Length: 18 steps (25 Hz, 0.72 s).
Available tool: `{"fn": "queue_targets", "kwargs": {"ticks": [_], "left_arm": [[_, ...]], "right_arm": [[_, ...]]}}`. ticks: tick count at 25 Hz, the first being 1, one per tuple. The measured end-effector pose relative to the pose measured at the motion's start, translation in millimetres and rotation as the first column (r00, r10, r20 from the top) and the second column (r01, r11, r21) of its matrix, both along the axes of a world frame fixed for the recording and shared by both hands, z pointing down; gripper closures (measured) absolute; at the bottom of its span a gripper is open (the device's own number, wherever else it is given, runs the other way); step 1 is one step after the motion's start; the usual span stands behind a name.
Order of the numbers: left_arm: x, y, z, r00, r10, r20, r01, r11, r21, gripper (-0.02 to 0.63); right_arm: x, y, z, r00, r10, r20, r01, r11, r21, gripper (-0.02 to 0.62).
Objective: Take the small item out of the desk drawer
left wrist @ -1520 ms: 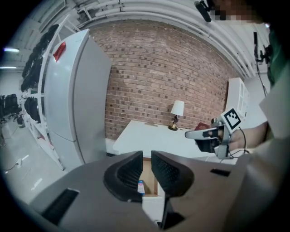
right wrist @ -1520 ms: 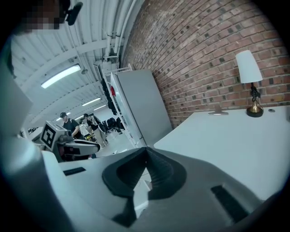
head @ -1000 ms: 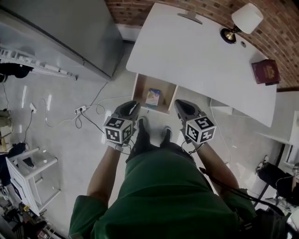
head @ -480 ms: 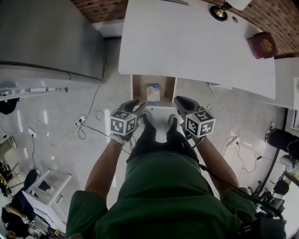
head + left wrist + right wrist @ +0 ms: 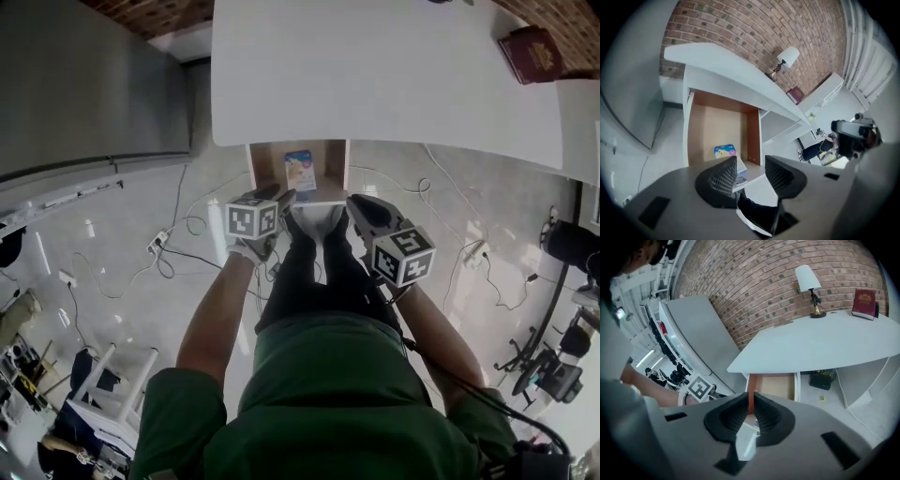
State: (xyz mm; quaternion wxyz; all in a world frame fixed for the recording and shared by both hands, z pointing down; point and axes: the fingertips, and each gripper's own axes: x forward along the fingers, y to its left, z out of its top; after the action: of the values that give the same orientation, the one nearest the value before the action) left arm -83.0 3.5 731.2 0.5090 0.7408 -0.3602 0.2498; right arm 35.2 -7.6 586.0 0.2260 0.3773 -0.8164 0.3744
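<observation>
Head view: the small blue box (image 5: 300,170) is seen lying in the open drawer (image 5: 325,173) under the white desk (image 5: 375,75). The left claw (image 5: 281,195) is held near the drawer front; its jaws have just been opening and are set apart, nothing gripped. The right claw (image 5: 356,202) is kept narrow, almost closed, empty.

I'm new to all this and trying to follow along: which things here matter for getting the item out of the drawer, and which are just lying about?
Job: open drawer, small blue box inside it.
Lying about: lamp, red book, grey cabinet.
</observation>
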Motion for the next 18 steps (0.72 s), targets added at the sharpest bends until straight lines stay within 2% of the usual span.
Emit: {"fn": "queue_targets", "kwargs": {"ticks": [7,12,18], "left_arm": [[-3.1,-17.3,70.6,0.995,-0.096,0.008,0.096,0.986,-0.137,0.410],[-3.5,-19.0,118.1,0.996,-0.080,0.048,0.089,0.971,-0.224,0.410],[5.8,-22.7,144.3,0.995,-0.080,0.064,0.095,0.955,-0.281,0.392]], "right_arm": [[3.5,6.1,30.4,1.000,0.015,0.026,-0.013,0.999,-0.044,0.560],[6.9,4.2,44.9,1.000,-0.010,0.004,0.010,1.000,-0.028,0.560],[9.5,11.6,39.9,0.998,-0.057,-0.001,0.057,0.998,-0.005,0.558]]}}
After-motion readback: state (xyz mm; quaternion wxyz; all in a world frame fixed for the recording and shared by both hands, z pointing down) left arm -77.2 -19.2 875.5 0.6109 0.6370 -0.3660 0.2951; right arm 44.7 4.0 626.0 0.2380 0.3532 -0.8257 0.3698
